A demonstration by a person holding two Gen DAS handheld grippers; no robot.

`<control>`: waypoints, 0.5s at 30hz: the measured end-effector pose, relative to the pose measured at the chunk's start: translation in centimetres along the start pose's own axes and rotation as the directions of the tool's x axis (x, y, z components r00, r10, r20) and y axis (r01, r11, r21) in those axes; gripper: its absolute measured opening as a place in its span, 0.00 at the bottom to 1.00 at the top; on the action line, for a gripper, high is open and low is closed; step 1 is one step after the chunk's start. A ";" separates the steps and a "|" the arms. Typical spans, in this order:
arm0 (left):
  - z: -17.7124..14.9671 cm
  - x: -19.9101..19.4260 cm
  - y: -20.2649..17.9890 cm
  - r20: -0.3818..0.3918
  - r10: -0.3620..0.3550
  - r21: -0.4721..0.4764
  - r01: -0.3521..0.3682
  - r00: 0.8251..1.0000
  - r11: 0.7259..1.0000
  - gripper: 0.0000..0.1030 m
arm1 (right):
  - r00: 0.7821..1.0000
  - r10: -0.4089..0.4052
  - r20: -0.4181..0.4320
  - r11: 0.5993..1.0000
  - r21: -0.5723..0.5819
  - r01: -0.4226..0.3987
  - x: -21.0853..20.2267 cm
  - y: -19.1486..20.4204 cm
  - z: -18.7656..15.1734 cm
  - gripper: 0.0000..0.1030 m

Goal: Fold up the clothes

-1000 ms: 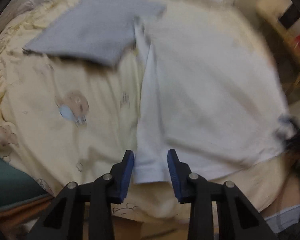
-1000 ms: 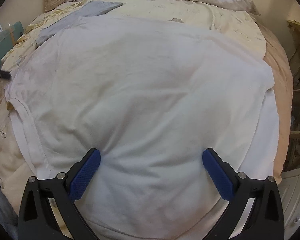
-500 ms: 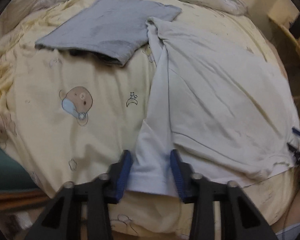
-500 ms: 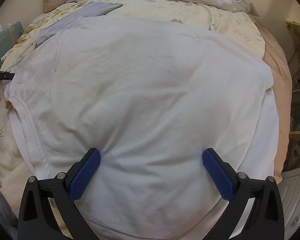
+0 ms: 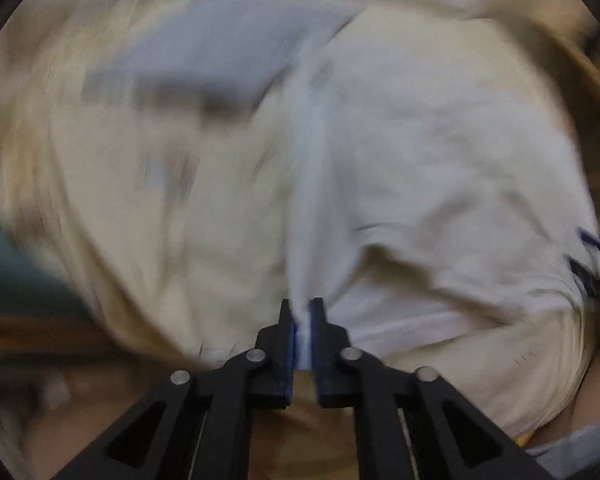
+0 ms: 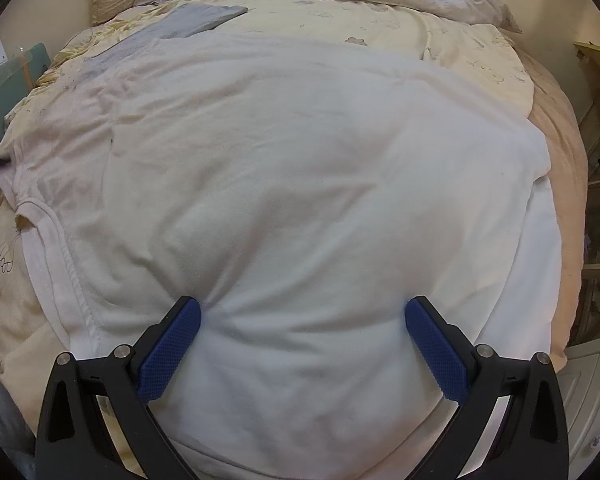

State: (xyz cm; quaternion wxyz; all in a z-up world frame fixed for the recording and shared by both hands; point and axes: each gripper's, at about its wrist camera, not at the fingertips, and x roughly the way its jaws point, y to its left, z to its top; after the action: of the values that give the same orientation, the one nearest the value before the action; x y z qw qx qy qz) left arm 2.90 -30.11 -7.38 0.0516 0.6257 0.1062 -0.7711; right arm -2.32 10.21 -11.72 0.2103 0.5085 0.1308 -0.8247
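On bed [image 6: 480, 64], white T-shirt [image 6: 300, 168] spread flat beside folded grey garment [image 6: 188, 24]. Left claw [image 5: 302, 320], jaws just closing, pinches shirt's sleeve edge. Right claw [image 6: 302, 316] spread wide, tips pressing shirt body.

The white T-shirt [image 6: 300, 184] is soft matt knit cloth, lightly creased, with a stitched ribbed hem along its left edge. Under it, the cream quilt [image 6: 380, 20] is matt printed cotton, and beyond the T-shirt lies a folded grey garment [image 6: 196, 20] of duller, flatter cloth. The right tool [image 6: 303, 322] is matt black plastic with rough, finely knurled blue pads [image 6: 172, 352] and bright metal pins; the left tool [image 5: 302, 332] looks alike, though blurred
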 end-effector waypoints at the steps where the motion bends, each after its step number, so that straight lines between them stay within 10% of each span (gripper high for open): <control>1: 0.3 0.5 0.5 -0.022 -0.015 -0.031 0.014 1.000 0.999 0.15 | 1.000 -0.001 0.000 1.000 0.000 0.001 0.0 0.0 0.0 1.00; 7: 1.8 -2.4 0.4 0.079 -0.081 0.018 0.080 0.994 0.997 0.25 | 1.000 -0.008 0.001 1.000 -0.001 0.008 0.5 -0.6 1.1 1.00; 11: 5.3 -5.0 1.3 0.293 -0.158 0.026 0.158 0.943 0.987 0.47 | 1.000 -0.012 0.004 1.000 -0.002 0.012 0.8 -0.7 1.3 1.00; 15: 10.9 -2.5 0.0 0.347 -0.157 0.106 0.128 0.925 0.986 0.32 | 1.000 -0.011 0.004 1.000 -0.004 0.011 0.4 1.3 0.8 1.00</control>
State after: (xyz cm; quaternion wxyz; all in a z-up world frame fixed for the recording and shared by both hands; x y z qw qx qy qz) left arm -7.01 -32.72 -2.80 -0.0117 0.4691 0.1087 -0.8764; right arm -2.50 8.67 -11.71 0.2070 0.5057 0.1347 -0.8266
